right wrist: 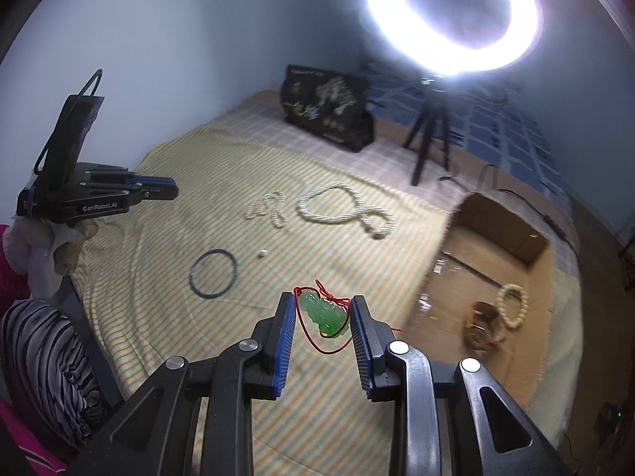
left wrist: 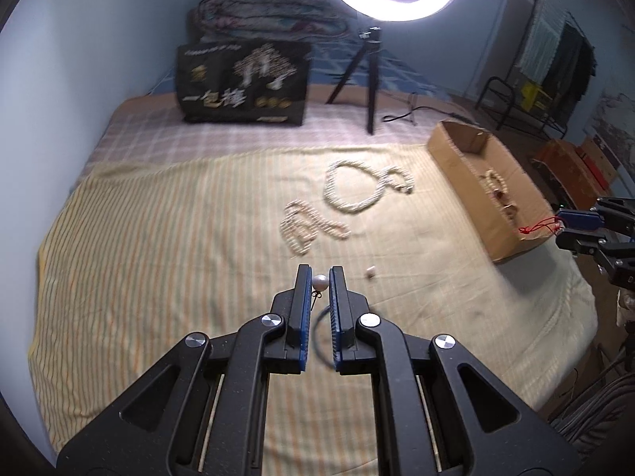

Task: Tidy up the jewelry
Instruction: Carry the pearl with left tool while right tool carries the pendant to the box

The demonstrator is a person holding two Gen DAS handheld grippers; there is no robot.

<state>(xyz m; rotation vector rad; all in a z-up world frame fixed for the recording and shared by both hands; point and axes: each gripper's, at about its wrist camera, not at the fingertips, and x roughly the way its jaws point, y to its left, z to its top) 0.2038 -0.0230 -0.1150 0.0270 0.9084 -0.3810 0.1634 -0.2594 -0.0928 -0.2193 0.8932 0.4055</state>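
Right tool (right wrist: 323,309) grips green pendant (right wrist: 323,311) between its fingers.

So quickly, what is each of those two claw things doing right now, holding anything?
Left gripper: closed on a pearl earring.
Right gripper: closed on a green jade pendant with a red cord.

Wrist views down over shared bed (left wrist: 158,238)

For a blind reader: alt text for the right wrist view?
The right tongs grip a green pendant on a red cord above a striped bedspread. Beyond lie a dark bangle and two bead necklaces, with a cardboard box holding bracelets at right.
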